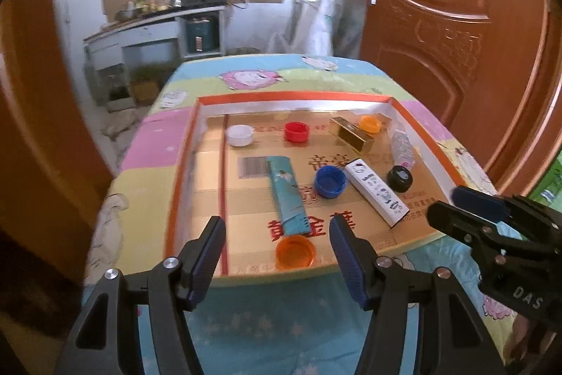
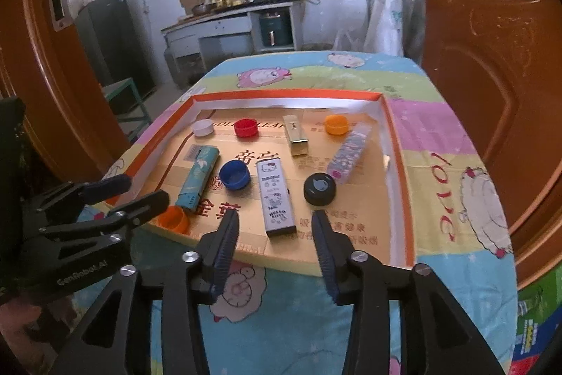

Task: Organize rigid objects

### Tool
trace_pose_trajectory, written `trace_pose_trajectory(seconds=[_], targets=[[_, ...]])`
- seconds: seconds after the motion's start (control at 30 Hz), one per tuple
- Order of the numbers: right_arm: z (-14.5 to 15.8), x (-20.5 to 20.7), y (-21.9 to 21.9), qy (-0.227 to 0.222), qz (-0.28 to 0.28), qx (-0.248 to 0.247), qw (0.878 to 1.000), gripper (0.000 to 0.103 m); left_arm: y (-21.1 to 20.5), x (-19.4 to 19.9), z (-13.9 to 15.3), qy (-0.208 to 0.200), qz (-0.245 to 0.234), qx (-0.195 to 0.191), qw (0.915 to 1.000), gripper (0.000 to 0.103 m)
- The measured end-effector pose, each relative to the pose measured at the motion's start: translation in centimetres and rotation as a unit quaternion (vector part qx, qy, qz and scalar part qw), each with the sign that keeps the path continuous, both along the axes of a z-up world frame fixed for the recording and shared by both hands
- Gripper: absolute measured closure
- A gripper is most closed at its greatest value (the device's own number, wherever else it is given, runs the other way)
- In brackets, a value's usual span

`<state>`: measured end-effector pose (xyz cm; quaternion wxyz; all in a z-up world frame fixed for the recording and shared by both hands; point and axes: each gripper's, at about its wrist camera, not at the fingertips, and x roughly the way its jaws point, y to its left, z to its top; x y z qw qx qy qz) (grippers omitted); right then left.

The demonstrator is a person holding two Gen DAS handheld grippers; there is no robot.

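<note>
An orange-rimmed cardboard tray (image 1: 182, 171) (image 2: 397, 143) holds loose caps and boxes. My left gripper (image 1: 277, 227) is open, just above the near orange cap (image 1: 295, 251) (image 2: 174, 217). My right gripper (image 2: 275, 222) is open at the near end of the white Hello Kitty box (image 2: 275, 199) (image 1: 376, 187). Also in the tray are a teal box (image 1: 288, 195) (image 2: 198, 176), a blue cap (image 1: 330, 181) (image 2: 234, 174), a black cap (image 1: 399, 177) (image 2: 319, 188), a gold box (image 1: 351, 133) (image 2: 296, 134), a red cap (image 1: 296, 131) (image 2: 246, 127), a white cap (image 1: 239, 134) (image 2: 203, 128), a far orange cap (image 1: 370, 123) (image 2: 336, 123) and a clear patterned box (image 2: 349, 153) (image 1: 402, 146).
The tray lies on a table with a cartoon-sheep cloth (image 1: 253, 78) (image 2: 467, 199). Brown doors (image 1: 456, 23) (image 2: 491, 41) stand close on both sides. A kitchen counter (image 2: 228, 20) is behind. Each gripper shows in the other's view, the right one (image 1: 456, 202) and the left one (image 2: 137, 188).
</note>
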<state>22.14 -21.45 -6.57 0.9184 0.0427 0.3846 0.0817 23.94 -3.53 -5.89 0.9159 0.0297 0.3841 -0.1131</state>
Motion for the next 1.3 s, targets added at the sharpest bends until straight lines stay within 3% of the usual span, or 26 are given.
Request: trace_pose_trajectory(seconds=[0.13, 0.2, 0.27, 0.33, 0.63, 0.9, 1.07, 1.3], targets=[[0.7, -1.7, -0.1, -0.010, -0.010, -0.001, 1.000, 0.051, 0.3, -2.1, 1.5, -0.027, 0.024, -0.004, 0.9993, 0.042], [1.1, -2.8, -0.1, -0.017, -0.017, -0.006, 1.000, 0.037, 0.9, -3.2, 2.3, -0.039, 0.030, -0.032, 0.9983, 0.042], [1.6, -3.8, -0.1, -0.023, -0.019, -0.009, 1.000, 0.033, 1.6, -4.3, 3.1, -0.047, 0.034, -0.063, 0.9963, 0.042], [2.3, -4.8, -0.2, -0.030, -0.024, -0.011, 0.999, 0.033, 1.9, -5.1, 3.8, -0.054, 0.043, -0.070, 0.9952, 0.042], [5.5, -10.0, 0.5, -0.066, -0.058, -0.031, 0.996, 0.030, 2.7, -10.7, 6.8, -0.102, 0.088, -0.057, 0.9892, 0.042], [7.5, -15.0, 2.2, -0.096, -0.059, -0.059, 0.992, 0.030, 1.7, -15.6, 8.2, -0.132, 0.120, 0.013, 0.9839, 0.042], [8.5, -17.8, 2.5, -0.101, -0.063, -0.076, 0.990, 0.030, 1.3, -18.4, 8.6, -0.110, 0.093, -0.017, 0.9894, 0.042], [9.5, -21.1, 2.6, -0.111, -0.073, -0.084, 0.988, 0.030, 0.3, -21.3, 8.7, -0.115, 0.081, -0.010, 0.9900, 0.042]])
